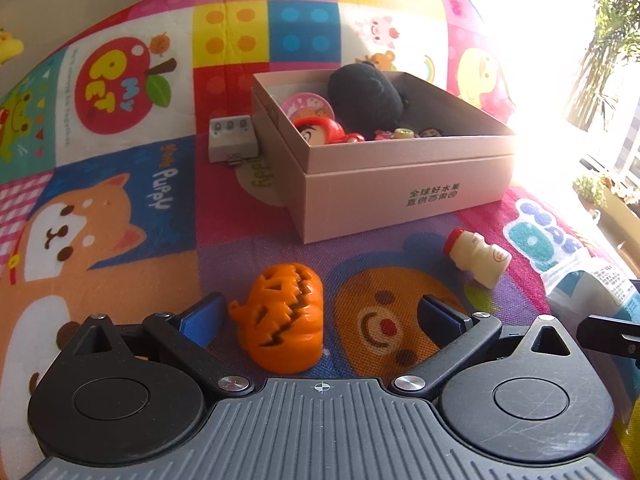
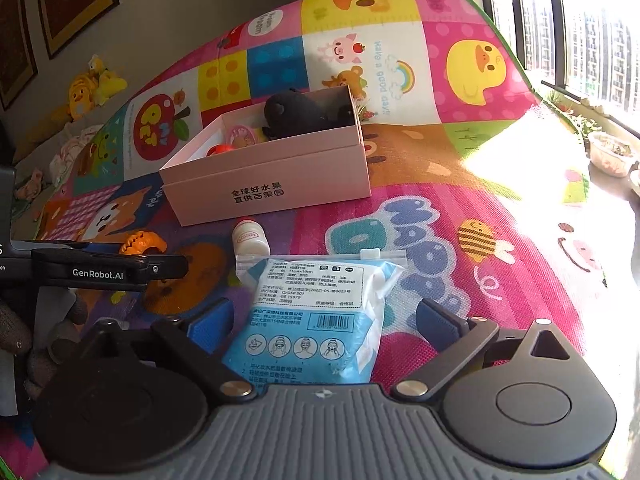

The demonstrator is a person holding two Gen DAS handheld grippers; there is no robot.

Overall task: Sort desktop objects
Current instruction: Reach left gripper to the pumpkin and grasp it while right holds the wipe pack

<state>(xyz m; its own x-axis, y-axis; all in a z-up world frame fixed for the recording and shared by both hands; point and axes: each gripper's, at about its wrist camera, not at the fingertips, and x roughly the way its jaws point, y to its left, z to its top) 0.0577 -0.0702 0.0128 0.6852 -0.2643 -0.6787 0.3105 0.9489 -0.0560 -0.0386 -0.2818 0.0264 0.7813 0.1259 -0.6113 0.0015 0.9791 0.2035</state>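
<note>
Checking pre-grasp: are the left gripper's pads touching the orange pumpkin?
Apart. The left wrist view shows mat between each blue pad and the orange pumpkin; the left gripper stands open around it.

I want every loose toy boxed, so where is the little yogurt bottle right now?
The yogurt bottle lies on its side on the mat, just in front of the pink box, between the orange pumpkin and the blue-and-white packet.
</note>
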